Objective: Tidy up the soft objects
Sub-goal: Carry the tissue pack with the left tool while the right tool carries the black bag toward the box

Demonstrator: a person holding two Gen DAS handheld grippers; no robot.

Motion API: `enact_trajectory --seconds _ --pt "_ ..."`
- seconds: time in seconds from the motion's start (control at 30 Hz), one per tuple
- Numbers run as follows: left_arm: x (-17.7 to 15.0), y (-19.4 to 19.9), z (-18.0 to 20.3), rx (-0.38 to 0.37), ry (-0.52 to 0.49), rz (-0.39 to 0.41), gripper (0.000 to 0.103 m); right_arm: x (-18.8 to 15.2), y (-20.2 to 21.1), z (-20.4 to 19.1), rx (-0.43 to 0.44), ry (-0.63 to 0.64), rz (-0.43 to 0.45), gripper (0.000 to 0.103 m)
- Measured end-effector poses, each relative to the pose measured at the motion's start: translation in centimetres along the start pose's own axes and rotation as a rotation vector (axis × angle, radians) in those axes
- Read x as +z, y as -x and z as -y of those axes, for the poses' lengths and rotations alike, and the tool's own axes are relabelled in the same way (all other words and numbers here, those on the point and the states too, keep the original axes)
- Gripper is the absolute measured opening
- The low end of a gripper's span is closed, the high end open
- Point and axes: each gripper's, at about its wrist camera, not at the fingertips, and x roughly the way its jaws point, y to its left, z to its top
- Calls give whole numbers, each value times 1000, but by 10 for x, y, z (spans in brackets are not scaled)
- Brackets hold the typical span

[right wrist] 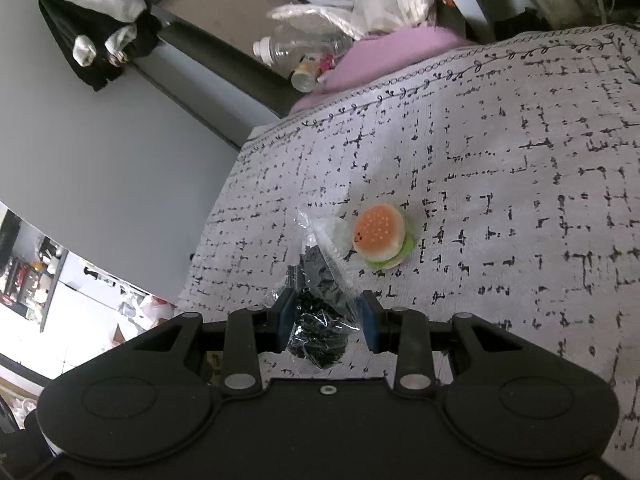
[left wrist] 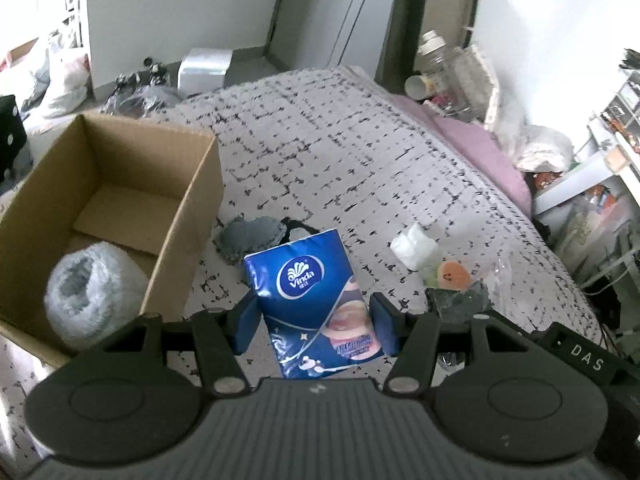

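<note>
My left gripper is shut on a blue Vinda tissue pack, held above the patterned bedspread. To its left stands an open cardboard box with a roll of bubble wrap inside. My right gripper is shut on a clear plastic bag of black stuff, lifted off the bedspread. A soft toy burger lies just beyond that bag. The left wrist view also shows the burger, a white wad and a grey eye mask.
A pink pillow and bottles sit past the bed's far edge. Bags and a grey bin lie on the floor behind the box. Shelves stand to the right. Dark clothes hang on the wall.
</note>
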Motion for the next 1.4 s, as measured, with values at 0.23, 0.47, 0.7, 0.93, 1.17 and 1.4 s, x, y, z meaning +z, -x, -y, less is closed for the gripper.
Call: enact_trajectory --seconds 0.23,0.47,0.7,0.93,1.17,1.4 --pt "-1 24 -7 -23 -21 33 58 -12 29 -10 55 6 70 34" --pt "-4 47 -19 -45 -38 65 58 -19 49 -22 82 45 123 34" --pt "-6 65 -34 -63 -52 90 58 -30 65 -39 101 92 152 34" --pt "-6 80 -50 -75 -49 114 58 -38 75 -58 124 129 169 34" --pt "-4 91 -66 -88 -46 129 58 -44 81 -80 147 164 192 34" --pt "2 98 -83 -99 -35 146 58 -51 80 -98 149 191 199 34"
